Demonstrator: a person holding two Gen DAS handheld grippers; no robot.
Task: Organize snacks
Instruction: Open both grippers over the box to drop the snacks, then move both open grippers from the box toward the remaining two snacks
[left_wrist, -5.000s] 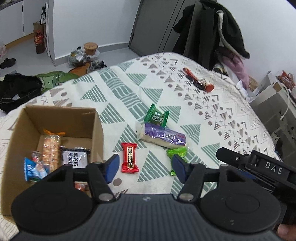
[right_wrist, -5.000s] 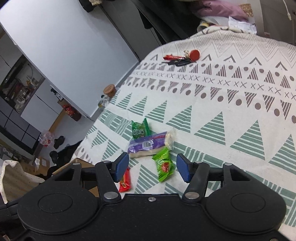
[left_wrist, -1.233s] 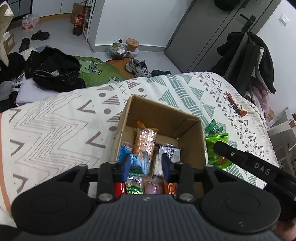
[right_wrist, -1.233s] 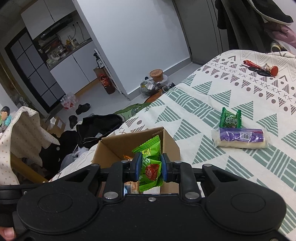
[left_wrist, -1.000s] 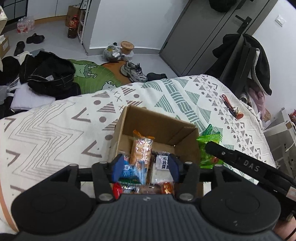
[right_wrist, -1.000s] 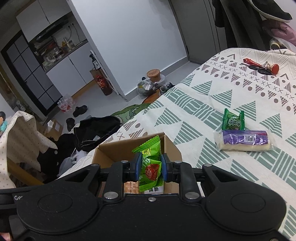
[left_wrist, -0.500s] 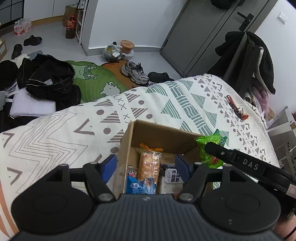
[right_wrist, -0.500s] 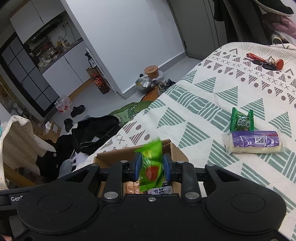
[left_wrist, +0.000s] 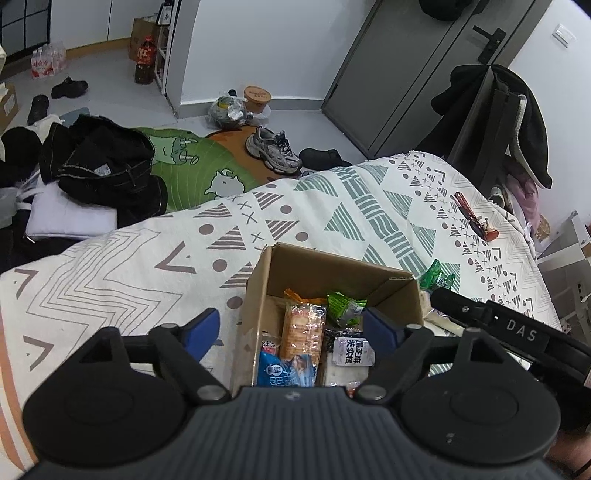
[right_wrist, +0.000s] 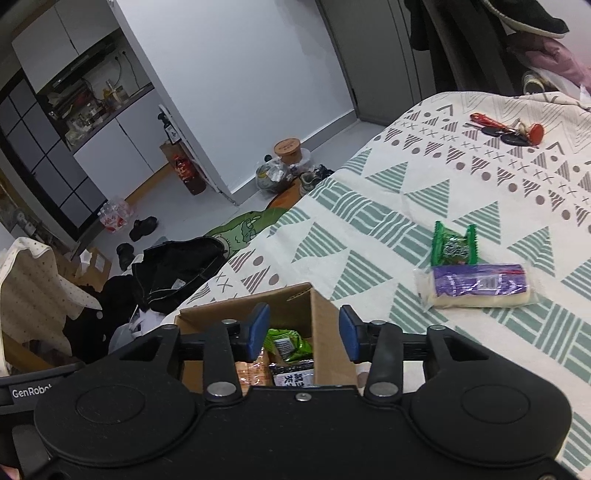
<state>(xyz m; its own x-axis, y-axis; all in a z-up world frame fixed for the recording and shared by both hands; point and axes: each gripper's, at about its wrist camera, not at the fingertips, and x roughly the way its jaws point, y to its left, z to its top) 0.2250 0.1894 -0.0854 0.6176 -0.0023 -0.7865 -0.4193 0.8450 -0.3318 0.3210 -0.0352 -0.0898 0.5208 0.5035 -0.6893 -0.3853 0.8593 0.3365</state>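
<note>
Snacks are the job here, and most of them sit in a brown cardboard box (left_wrist: 334, 269) on a bed (left_wrist: 122, 254) with a cover of green and grey triangles. The box is open at the top. Inside it a long orange cracker pack (left_wrist: 301, 328) lies next to a blue pack (left_wrist: 282, 373) and a black and white pack (left_wrist: 352, 350) with writing on it. A light green pack (left_wrist: 341, 304) lies on top near the far wall of the box, crumpled a bit.

The left gripper (left_wrist: 291, 330) hangs over the box. Its blue jaws are opening and stand far apart, with nothing pinched between them. The right gripper (right_wrist: 303, 332) is over the box too. Its jaws are opening, and the light green pack (right_wrist: 288, 343) lies loose in the box below them, touching neither pad.

Two snacks are out on the bed, well apart from the box. One is a small dark green pack (right_wrist: 454, 249). Just beside it, touching, is a long clear pack with a purple label (right_wrist: 480, 284) and something pale inside. Far off on the bed lies a bunch of keys (right_wrist: 508, 133) with red bits.
</note>
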